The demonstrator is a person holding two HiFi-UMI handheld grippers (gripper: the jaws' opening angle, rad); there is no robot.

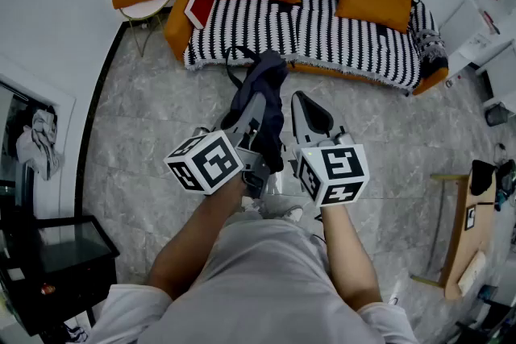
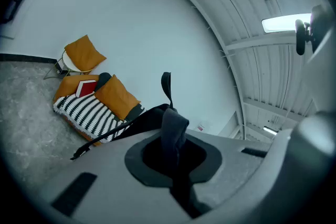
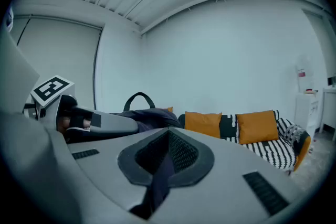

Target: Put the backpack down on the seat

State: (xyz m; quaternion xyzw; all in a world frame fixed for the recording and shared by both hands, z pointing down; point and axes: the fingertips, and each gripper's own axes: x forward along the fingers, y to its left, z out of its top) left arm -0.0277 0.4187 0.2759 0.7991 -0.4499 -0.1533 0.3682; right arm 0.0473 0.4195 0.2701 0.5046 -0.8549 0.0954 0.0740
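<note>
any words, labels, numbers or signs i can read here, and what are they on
Nothing here reads as text.
Marker cubes: black-and-white square patterns only, no words.
Red book on the sofa: cover print too small to read.
Wall label: too small and blurred to read.

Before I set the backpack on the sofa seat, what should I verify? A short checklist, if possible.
1. Left tool grip on dark fabric backpack: ok, shut on it.
2. Right tool grip: ok, shut on a dark strip of it.
3. Backpack above black-and-white striped sofa: not ok, it hangs over the grey stone floor.
4. Free seat space: ok, middle bare; red book at one end.
5. Hanging straps off the floor: cannot tell.
</note>
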